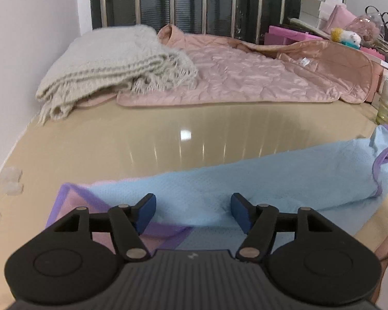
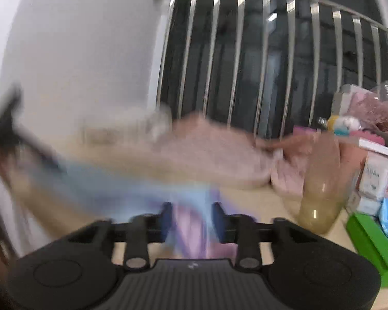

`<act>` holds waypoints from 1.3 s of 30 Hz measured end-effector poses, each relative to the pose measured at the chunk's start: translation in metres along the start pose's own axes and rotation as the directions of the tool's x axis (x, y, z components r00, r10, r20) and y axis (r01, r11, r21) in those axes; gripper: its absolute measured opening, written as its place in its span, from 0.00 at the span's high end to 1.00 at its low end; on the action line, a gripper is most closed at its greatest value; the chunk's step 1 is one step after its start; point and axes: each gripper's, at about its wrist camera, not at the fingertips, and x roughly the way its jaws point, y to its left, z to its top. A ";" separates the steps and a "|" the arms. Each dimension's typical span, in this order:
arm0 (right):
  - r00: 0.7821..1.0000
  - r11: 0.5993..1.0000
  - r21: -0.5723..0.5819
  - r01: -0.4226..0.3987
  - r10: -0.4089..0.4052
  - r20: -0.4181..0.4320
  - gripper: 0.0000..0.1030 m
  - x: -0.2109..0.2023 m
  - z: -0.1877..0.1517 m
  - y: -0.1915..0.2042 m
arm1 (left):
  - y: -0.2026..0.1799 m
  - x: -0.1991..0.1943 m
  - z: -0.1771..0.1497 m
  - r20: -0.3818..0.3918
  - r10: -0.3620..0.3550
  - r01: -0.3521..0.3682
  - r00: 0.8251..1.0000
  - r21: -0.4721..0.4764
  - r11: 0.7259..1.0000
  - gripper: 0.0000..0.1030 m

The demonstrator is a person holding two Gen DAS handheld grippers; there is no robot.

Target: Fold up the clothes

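A light blue mesh garment (image 1: 245,180) with purple trim and a pink panel lies across the near edge of the beige table (image 1: 142,142). My left gripper (image 1: 192,210) is open just above its near left part, blue pads apart, holding nothing. In the blurred right wrist view, my right gripper (image 2: 192,219) is shut on the purple and blue end of the same garment (image 2: 191,222), which stretches away to the left. The left gripper shows as a dark blur at the far left of the right wrist view (image 2: 7,129).
A folded cream knit blanket (image 1: 111,69) and a pink quilted jacket (image 1: 258,77) lie at the back of the table. Boxes, a plush toy (image 1: 346,37) and clutter line the right side. A glass jar (image 2: 320,191) and a green box (image 2: 372,248) stand near my right gripper.
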 end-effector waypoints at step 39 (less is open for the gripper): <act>0.944 0.906 0.285 0.312 -0.261 -0.202 0.53 0.034 -0.027 -0.044 | -0.021 -0.021 -0.017 0.041 0.036 -0.032 0.999 -0.094 0.995 0.24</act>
